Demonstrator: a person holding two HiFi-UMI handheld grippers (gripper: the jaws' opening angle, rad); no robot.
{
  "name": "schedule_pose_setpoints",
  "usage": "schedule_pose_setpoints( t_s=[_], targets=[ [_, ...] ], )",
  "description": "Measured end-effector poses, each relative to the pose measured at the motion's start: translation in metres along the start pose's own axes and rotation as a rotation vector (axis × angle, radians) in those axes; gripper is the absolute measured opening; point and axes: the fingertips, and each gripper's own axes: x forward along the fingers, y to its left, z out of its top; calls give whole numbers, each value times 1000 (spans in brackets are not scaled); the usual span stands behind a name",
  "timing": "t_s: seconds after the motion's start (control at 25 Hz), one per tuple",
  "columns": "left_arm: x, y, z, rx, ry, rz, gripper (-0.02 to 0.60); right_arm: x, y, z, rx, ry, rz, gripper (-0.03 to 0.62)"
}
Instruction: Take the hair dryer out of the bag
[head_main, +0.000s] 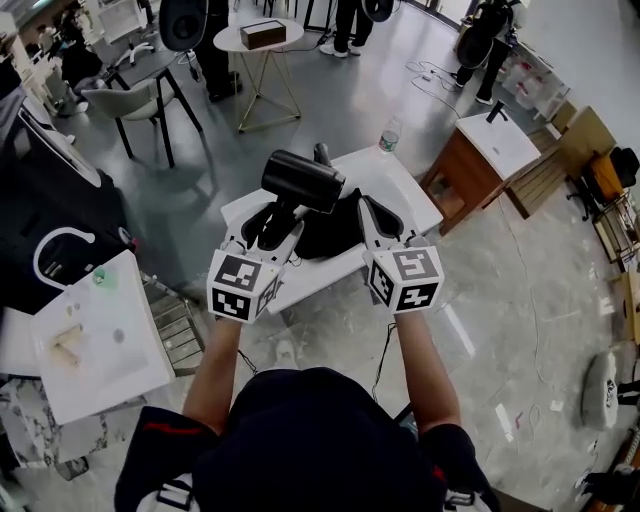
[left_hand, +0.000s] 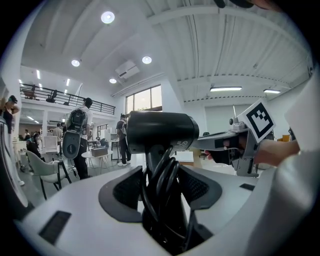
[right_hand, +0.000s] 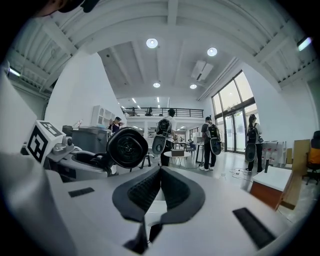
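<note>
Above white table (head_main: 402, 186): black hair dryer (head_main: 303, 180), out of the bag, held up in the air, barrel lying roughly level, handle pointing down. Clamped by the handle between the jaws of left gripper (head_main: 272, 226); pads pressing on handle and on black cord (left_hand: 163, 186) looped around it. Under and just behind the dryer, black bag (head_main: 332, 232) slumped on the tabletop, apart from the dryer. Just right of the bag, right gripper (head_main: 368, 207), jaws pressed together, nothing between them in the right gripper view; cannot tell from the head view whether tips touch the bag. Marker cubes (head_main: 243, 286) at the rear of both grippers, bare forearms behind. On the table's far edge, clear water bottle (head_main: 389, 135). Further out on the grey floor: wooden cabinet (head_main: 486, 152) with white top to the right, round side table (head_main: 260, 46) carrying a brown box (head_main: 263, 33), grey chair (head_main: 140, 102), people standing at the back.
</note>
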Motion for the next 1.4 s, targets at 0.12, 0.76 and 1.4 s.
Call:
schedule_pose_setpoints(
  t_s=[0.12, 0.76, 1.4],
  targets=[
    [-10, -11, 3, -4, -14, 25, 227, -13, 3, -2, -1, 0, 13, 34],
    [-54, -54, 1, -31, -40, 65, 227, -70, 17, -9, 4, -6, 46, 34],
    [-70, -60, 2, -18, -45, 76, 227, -79, 26, -10, -3, -13, 62, 34]
  ],
)
